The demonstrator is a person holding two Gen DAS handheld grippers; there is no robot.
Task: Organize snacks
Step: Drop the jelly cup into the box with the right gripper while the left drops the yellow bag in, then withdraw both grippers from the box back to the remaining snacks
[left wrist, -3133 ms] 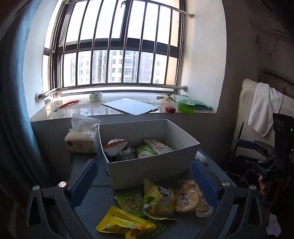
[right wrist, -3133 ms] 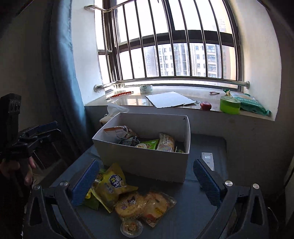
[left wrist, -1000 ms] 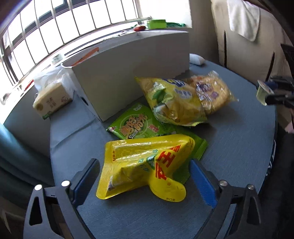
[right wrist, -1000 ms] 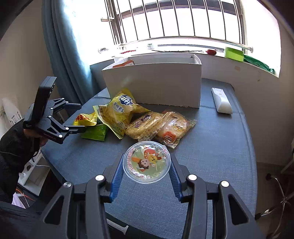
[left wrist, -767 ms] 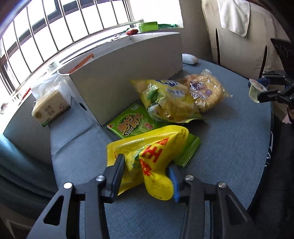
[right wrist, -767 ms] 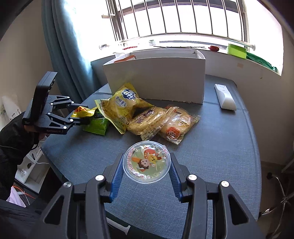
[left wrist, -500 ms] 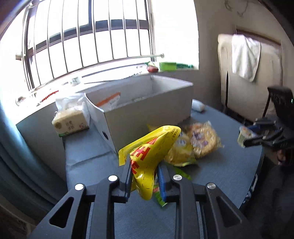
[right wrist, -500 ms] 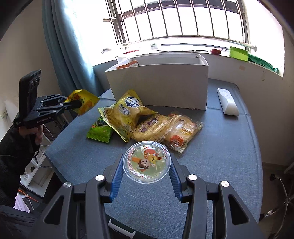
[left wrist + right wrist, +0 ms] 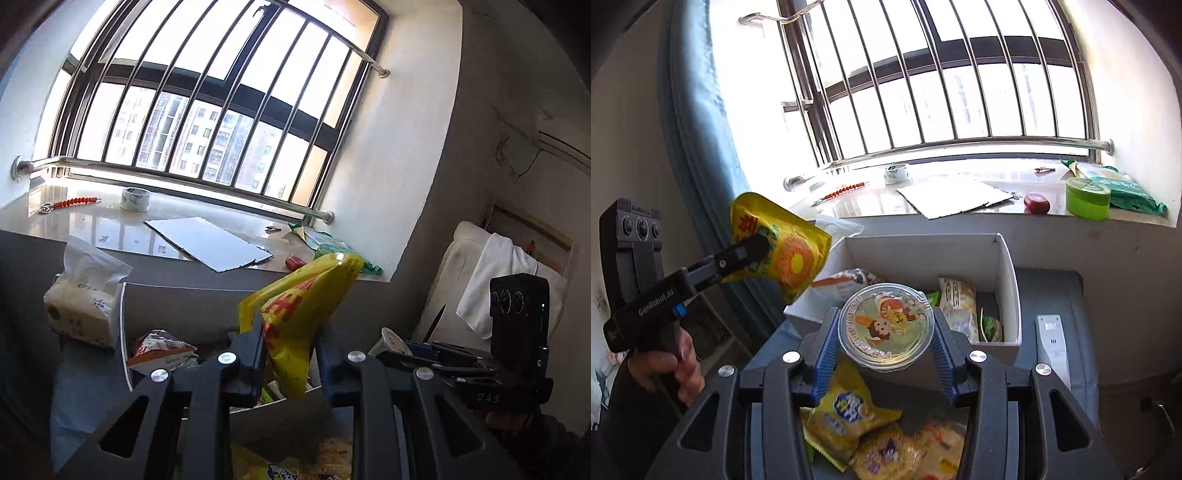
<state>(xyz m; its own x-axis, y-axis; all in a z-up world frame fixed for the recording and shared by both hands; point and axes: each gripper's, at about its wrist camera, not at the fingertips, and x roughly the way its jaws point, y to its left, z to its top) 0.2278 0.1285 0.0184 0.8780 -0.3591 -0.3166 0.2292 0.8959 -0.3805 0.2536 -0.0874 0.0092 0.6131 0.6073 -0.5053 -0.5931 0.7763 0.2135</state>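
My left gripper [image 9: 290,354] clamps a yellow pouch [image 9: 299,314], my right gripper [image 9: 884,350] a jelly cup [image 9: 886,325], above the part-filled box [image 9: 1008,273]; packets [image 9: 849,410] remain near.

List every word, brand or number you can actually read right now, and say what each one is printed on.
"GenRobot.AI": side of the left gripper.
"DAS": body of the right gripper.
"G": camera block of the right gripper.
Red characters on the yellow pouch: too distorted to read.
Ring of print on the jelly cup lid: too small.
Blue logo on the yellow chip bag: blurred.
Tissue pack print: too small.
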